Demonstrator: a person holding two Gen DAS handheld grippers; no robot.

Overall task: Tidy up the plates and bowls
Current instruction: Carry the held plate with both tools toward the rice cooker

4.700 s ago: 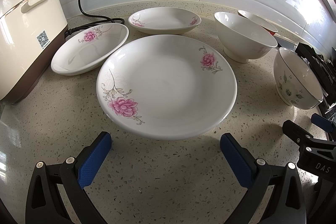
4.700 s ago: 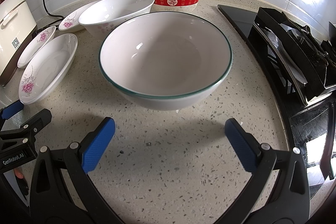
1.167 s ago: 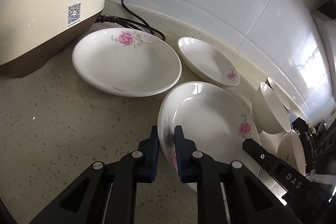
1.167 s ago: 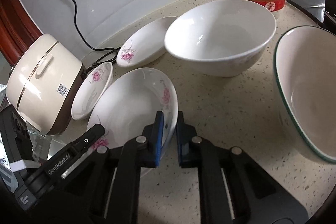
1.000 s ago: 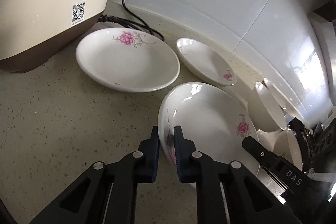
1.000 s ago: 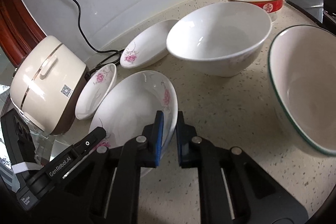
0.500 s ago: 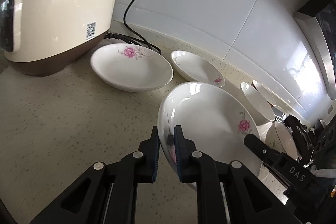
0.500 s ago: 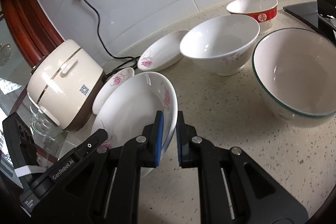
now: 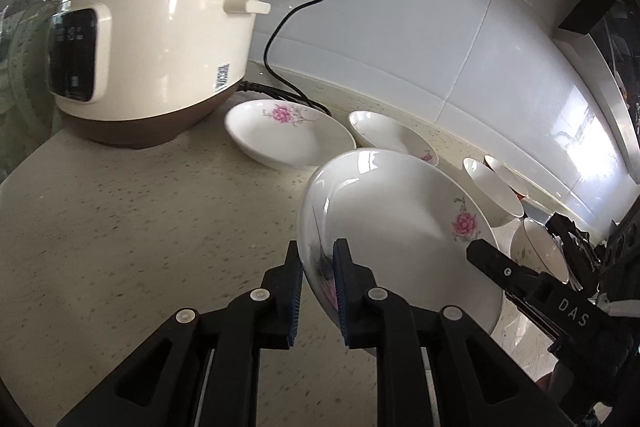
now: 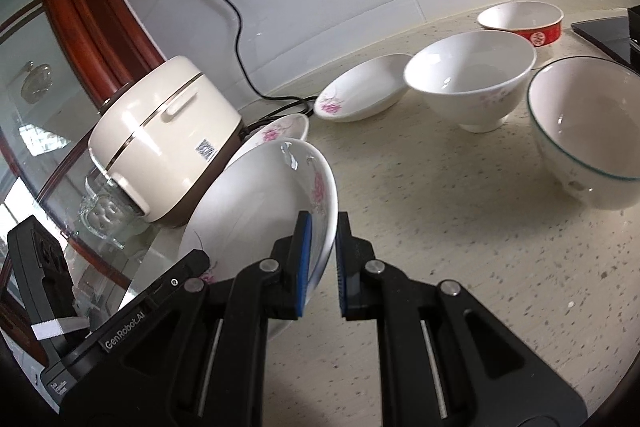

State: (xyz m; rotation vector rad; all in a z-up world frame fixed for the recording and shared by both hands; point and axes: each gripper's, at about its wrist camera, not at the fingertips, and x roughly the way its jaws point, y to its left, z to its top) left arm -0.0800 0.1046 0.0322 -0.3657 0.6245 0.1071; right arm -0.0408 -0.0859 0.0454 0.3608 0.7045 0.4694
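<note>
A large white plate with pink flowers (image 9: pixel 400 227) is held off the counter, tilted, between both grippers. My left gripper (image 9: pixel 316 247) is shut on its near left rim. My right gripper (image 10: pixel 322 223) is shut on the opposite rim of the same large plate (image 10: pixel 260 207). Two smaller flowered plates (image 9: pixel 288 135) (image 9: pixel 392 137) lie on the counter by the wall. In the right wrist view a white bowl (image 10: pixel 468 79), a green-rimmed bowl (image 10: pixel 588 131) and a red-banded bowl (image 10: pixel 520 21) stand to the right.
A cream rice cooker (image 9: pixel 160 47) stands at the left, its black cord (image 9: pixel 276 39) running up to wall sockets. A glass panel and a glass jar (image 10: pixel 104 211) lie past the counter's left end. A black stove edge (image 10: pixel 608 27) is at far right.
Both grippers have risen and drawn back from the wall with the large plate held between them. More of the wall, the sockets and the cooker's front now shows.
</note>
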